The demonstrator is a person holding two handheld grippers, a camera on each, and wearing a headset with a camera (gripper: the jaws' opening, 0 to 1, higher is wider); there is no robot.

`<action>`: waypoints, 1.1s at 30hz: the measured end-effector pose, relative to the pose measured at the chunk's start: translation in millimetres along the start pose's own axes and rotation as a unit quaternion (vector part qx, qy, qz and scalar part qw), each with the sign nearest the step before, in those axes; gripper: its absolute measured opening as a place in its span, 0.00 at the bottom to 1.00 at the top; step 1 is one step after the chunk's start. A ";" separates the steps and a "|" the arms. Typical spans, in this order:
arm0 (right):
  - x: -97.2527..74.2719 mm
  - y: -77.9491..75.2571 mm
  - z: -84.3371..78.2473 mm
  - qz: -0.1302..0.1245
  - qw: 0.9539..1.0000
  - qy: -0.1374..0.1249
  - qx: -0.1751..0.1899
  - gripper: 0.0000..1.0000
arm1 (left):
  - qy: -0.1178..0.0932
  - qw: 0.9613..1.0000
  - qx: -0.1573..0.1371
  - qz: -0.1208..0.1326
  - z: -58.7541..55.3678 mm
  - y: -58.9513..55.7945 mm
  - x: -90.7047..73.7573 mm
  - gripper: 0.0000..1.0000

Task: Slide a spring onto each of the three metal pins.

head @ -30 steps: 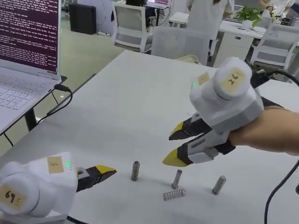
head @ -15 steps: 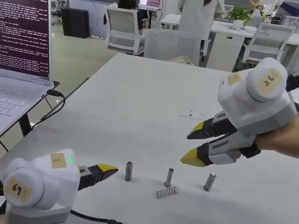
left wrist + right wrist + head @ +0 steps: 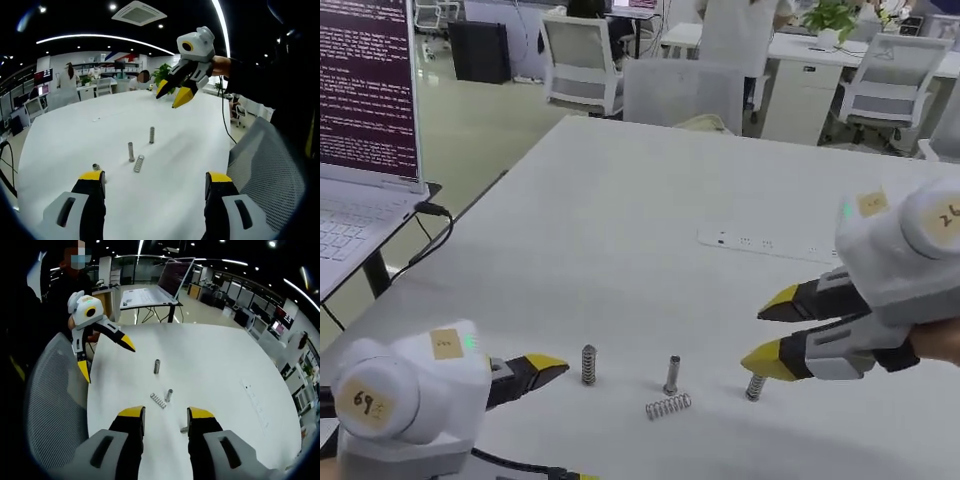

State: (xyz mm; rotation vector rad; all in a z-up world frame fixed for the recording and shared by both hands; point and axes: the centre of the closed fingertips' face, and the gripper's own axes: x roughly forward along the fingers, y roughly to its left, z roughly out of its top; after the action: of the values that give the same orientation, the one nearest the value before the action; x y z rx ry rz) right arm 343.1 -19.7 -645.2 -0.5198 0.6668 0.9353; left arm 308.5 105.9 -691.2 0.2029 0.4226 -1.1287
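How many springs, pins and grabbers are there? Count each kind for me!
Springs: 3 (left-side spring and right-side spring on pins, loose spring lying flat)
Pins: 3 (bare pin in the middle, two inside springs)
Grippers: 2 (left gripper, right gripper)
Total: 8

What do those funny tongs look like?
The left tongs and right tongs are chunky white bodies with dark jaws tipped yellow, a tiny green light and tan handwritten stickers. One left sticker reads 69. A black cable hangs from the right tongs.
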 end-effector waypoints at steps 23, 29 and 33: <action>-30.2 -1.0 -58.3 -0.065 0.987 -0.110 0.099 0.40 | 0.032 0.998 0.010 -0.046 -5.4 1.4 36.1 0.72; -27.7 -0.9 -75.7 -0.082 0.979 -0.125 0.135 0.51 | 0.026 0.999 -0.002 -0.042 -7.8 8.5 48.0 0.66; -25.4 -0.2 -80.6 -0.085 0.977 -0.134 0.145 0.55 | 0.025 0.999 -0.001 -0.036 -13.3 10.2 57.6 0.64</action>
State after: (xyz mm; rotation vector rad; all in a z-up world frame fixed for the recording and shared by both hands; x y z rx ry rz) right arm 309.0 -87.6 -682.4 -0.1817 0.4930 0.7143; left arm 335.4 67.3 -728.3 0.2152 0.4793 -1.1965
